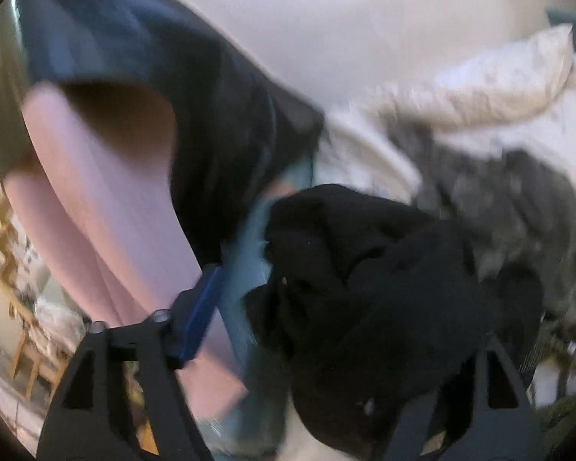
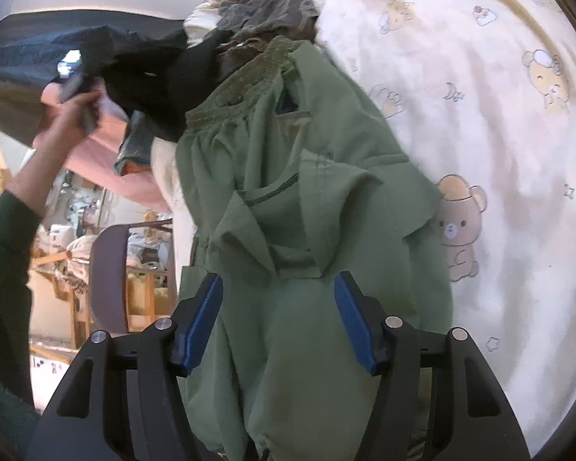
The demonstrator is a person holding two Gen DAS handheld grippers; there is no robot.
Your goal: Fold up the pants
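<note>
pants: sage-green lightweight woven pants with a ribbed elastic waistband (image 2: 288, 176), lying lengthwise on the bed, waistband at the far end, legs running toward the camera and under the right hand-held gripper.
handling: judged soft, light and limp, no stiffness; will drape and bunch, so lift at two spread points. Flap pockets are loose and may flop open.
grip point: the elastic waistband (image 2: 245, 88) is the thickest, least slippery edge; hems for the other end, not visible here.
right hand-held gripper (image 2: 278, 319): blue pads spread apart, hovering over the leg fabric; no pinch, cloth passes beneath the gap.
left hand-held gripper (image 1: 326, 330): jaws wide; only one blue pad shows, the other is hidden behind a black crumpled garment (image 1: 384, 288). No pinch seen.
right view only: whole green pants, cream bear-print bedsheet (image 2: 480, 134), the person's hand (image 2: 73, 111) raised at left near a dark clothes pile (image 2: 149, 73).
left view only: blurred close-up of the black garment, grey patterned cloth (image 1: 518, 199), white pillow (image 1: 510, 77), pink fabric (image 1: 107, 207). Green pants not in it.
</note>
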